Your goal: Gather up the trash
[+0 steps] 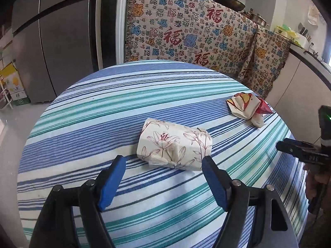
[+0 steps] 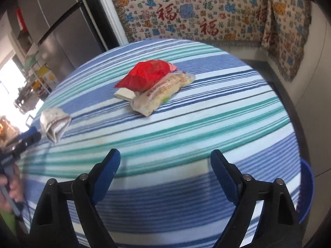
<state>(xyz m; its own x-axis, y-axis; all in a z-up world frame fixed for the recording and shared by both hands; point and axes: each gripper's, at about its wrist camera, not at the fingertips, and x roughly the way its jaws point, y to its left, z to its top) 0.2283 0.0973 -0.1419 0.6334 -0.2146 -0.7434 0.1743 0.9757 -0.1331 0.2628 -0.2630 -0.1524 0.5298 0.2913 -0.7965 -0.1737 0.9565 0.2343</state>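
A round table under a blue, teal and white striped cloth (image 1: 93,107) carries the trash. A crumpled cream packet with a red flower print (image 1: 173,144) lies just ahead of my left gripper (image 1: 163,161). That gripper is open, its blue pads on either side of the packet's near edge and not pressing on it. The same packet (image 2: 54,122) shows at the left of the right wrist view. A red wrapper (image 2: 144,76) lies on a clear plastic bag (image 2: 165,91) mid-table, well beyond my right gripper (image 2: 165,153), which is open and empty.
A grey fridge (image 1: 51,41) stands at back left. A patterned blanket (image 1: 186,33) hangs over the counter behind the table, with pots (image 1: 227,1) on top. A blue curved rim (image 2: 308,186) shows past the table's right edge. A hand (image 2: 12,186) holds the left gripper's handle.
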